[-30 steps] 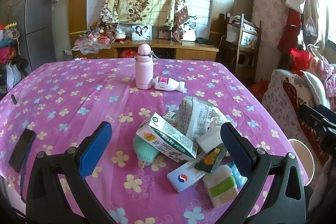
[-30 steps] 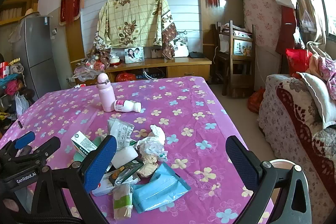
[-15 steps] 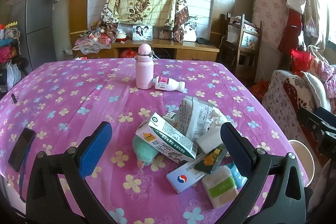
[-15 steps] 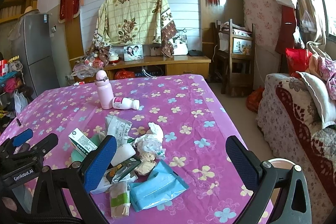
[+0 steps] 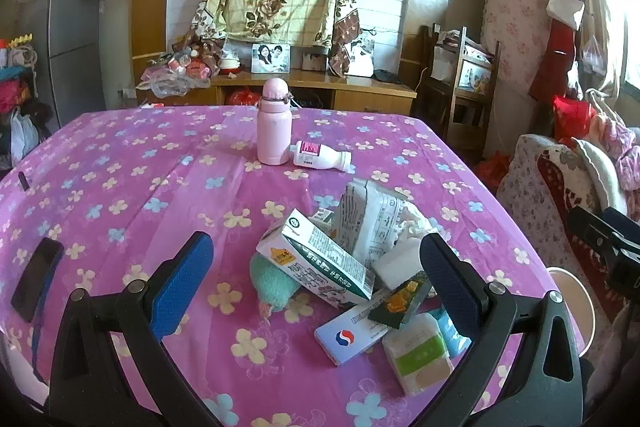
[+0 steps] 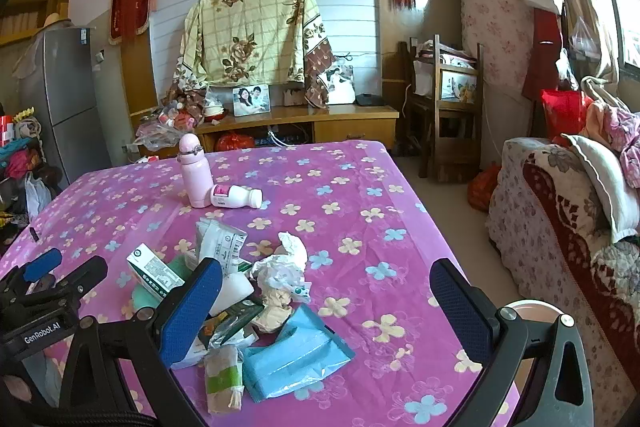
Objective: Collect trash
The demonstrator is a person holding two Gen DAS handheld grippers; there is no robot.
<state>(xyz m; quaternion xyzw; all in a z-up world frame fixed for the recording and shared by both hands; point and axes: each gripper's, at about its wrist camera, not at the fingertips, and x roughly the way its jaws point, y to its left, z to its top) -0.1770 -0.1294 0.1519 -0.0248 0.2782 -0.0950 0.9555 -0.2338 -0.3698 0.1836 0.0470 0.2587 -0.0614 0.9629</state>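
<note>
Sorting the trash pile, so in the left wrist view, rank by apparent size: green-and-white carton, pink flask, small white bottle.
1. Green-and-white carton, though it is nearest the camera.
2. Pink flask.
3. Small white bottle.

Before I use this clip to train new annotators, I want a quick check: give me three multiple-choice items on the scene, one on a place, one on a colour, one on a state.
1. Where does the small white bottle lie?
A. beside the pink flask
B. inside the trash pile
C. on the floor

2. What colour is the flat plastic packet at the near edge of the trash pile?
A. red
B. light blue
C. black

3. How does the left hand-held gripper stand?
A. shut on a carton
B. shut on nothing
C. open, holding nothing

Answers:
1 A: the bottle lies on its side right beside the upright pink flask.
2 B: the packet is light blue.
3 C: its blue pads are wide apart over the pile.
</note>
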